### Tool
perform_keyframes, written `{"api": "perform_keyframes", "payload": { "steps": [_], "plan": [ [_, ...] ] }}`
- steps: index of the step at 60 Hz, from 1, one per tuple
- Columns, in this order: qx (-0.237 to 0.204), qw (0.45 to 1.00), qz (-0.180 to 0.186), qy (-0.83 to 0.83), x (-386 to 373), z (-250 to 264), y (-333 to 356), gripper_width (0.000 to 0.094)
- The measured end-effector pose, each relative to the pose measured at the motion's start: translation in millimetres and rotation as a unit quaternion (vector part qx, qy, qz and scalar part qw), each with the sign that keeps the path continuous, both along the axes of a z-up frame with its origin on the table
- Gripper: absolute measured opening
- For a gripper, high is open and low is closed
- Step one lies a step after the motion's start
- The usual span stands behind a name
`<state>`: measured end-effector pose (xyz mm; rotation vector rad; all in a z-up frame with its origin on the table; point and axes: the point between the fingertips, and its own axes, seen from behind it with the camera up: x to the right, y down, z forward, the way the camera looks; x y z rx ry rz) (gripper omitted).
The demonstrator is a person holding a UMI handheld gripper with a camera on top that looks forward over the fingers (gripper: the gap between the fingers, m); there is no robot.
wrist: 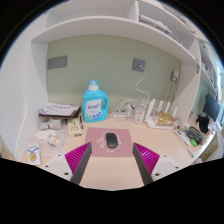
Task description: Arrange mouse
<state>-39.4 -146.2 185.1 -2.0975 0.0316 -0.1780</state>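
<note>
A dark mouse (pixel 111 140) lies on a pink mouse mat (pixel 108 137) on the wooden desk (pixel 110 170), just beyond my fingertips and centred between them. My gripper (pixel 112 152) is open and empty, its two fingers with magenta pads (pixel 78 155) spread wide either side of the mat's near edge. The mouse is not touched by either finger.
A blue detergent bottle (pixel 94 102) stands behind the mat. Small items clutter the desk to the left (pixel 52 125). A white router with antennas (pixel 163 113) and cables sit to the right. A shelf (pixel 120 25) hangs above.
</note>
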Motion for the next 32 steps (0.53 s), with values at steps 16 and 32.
{"api": "perform_keyframes", "payload": {
  "steps": [16, 32],
  "plan": [
    [-0.005, 1.0, 0.01, 0.006, -20, 3, -61, 0.085],
    [-0.007, 1.0, 0.005, 0.008, -19, 5, -76, 0.085]
  ]
}}
